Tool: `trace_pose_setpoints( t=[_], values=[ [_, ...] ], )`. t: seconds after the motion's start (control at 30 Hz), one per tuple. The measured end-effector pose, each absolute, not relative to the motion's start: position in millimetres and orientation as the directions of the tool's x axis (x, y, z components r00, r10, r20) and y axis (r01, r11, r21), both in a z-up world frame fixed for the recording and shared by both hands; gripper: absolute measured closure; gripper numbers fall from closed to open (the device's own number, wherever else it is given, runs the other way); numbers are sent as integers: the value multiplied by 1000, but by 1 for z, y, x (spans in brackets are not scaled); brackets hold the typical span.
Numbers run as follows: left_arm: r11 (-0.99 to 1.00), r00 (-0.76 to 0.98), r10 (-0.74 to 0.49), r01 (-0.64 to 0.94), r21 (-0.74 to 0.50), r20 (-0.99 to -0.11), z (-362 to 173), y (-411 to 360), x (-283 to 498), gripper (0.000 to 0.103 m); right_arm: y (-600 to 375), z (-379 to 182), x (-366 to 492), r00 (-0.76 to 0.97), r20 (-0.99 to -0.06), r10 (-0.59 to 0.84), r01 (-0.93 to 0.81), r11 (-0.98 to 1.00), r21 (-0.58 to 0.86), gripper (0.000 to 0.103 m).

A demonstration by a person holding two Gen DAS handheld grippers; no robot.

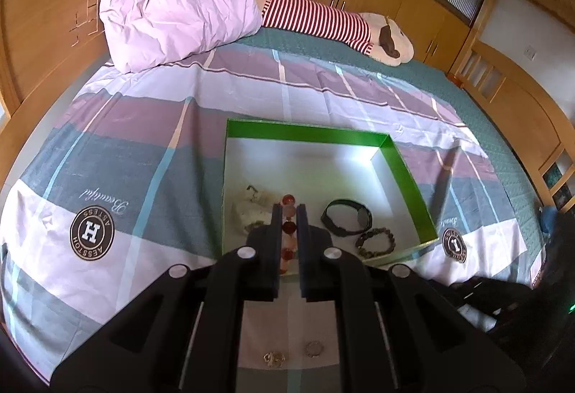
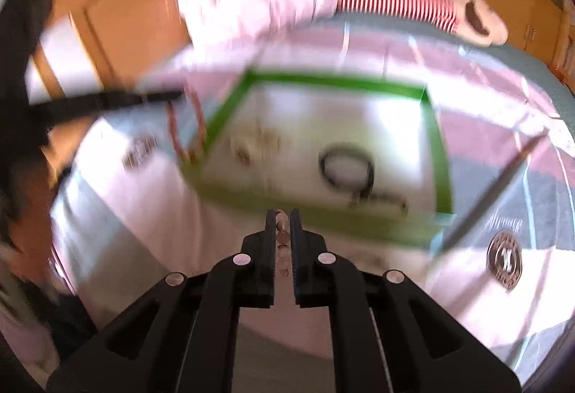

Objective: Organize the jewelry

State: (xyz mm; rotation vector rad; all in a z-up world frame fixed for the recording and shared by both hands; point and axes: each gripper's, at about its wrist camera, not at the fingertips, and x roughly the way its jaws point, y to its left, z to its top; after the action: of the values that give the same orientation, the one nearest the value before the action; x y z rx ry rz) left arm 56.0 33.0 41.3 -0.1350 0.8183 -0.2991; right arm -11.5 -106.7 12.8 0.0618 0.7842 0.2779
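My left gripper is squeezed tight on a bracelet of red and pale beads. Only the left view shows this up close. Right under this gripper, close to me, two small rings lie on the bedspread. Just past the fingertips sits the green box with a white floor. In it, left of the tips, is a pale lumpy bundle I cannot name. Right of the tips lie a black watch and a dark bead bracelet. Farther off are a pink pillow and a striped plush toy, then wooden cupboards.

The right view is very blurry. My right gripper is pinched nearly shut, and small brownish beads show in the thin gap. I cannot tell what kind of jewelry it is. Only this view shows the left gripper from the side, as a dark bar far left of the tips, with the red bracelet hanging down from it next to the box's left wall. The box lies just ahead of the right tips. The watch inside is a smeared ring.
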Motion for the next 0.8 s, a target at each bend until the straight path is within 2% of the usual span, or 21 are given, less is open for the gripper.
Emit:
trace_pose_setpoints(
  t=[0.13, 0.3, 0.53, 0.57, 0.6, 0.63, 0.67, 0.8],
  values=[
    [944, 638, -331, 218, -249, -695, 37, 28, 65, 96, -115, 31, 11, 717, -652, 246, -200, 969, 146, 96],
    [936, 603, -353, 234, -264, -715, 25, 17, 79, 95, -132, 7, 37, 699, -691, 184, -123, 983, 138, 96],
    [944, 581, -326, 246, -221, -746, 5, -3, 90, 95, -146, -22, 47, 659, -733, 171, -86, 985, 152, 94],
    [944, 579, -325, 252, -215, -748, 3, -6, 90, 94, -146, -20, 44, 662, -730, 171, -87, 985, 152, 88],
    [948, 581, -312, 248, -202, -752, 2, -8, 90, 87, -148, -17, 42, 666, -725, 175, -88, 984, 157, 81],
    [950, 581, -303, 245, -193, -756, 1, -10, 89, 82, -149, -14, 40, 671, -718, 183, -90, 982, 167, 66],
    [948, 579, -307, 250, -194, -755, 1, -12, 87, 76, -151, -10, 35, 682, -706, 192, -89, 980, 181, 59],
    [944, 593, -312, 285, -168, -742, 8, -17, 73, 73, -155, -1, 18, 684, -702, 198, -96, 979, 182, 59]
  ],
)
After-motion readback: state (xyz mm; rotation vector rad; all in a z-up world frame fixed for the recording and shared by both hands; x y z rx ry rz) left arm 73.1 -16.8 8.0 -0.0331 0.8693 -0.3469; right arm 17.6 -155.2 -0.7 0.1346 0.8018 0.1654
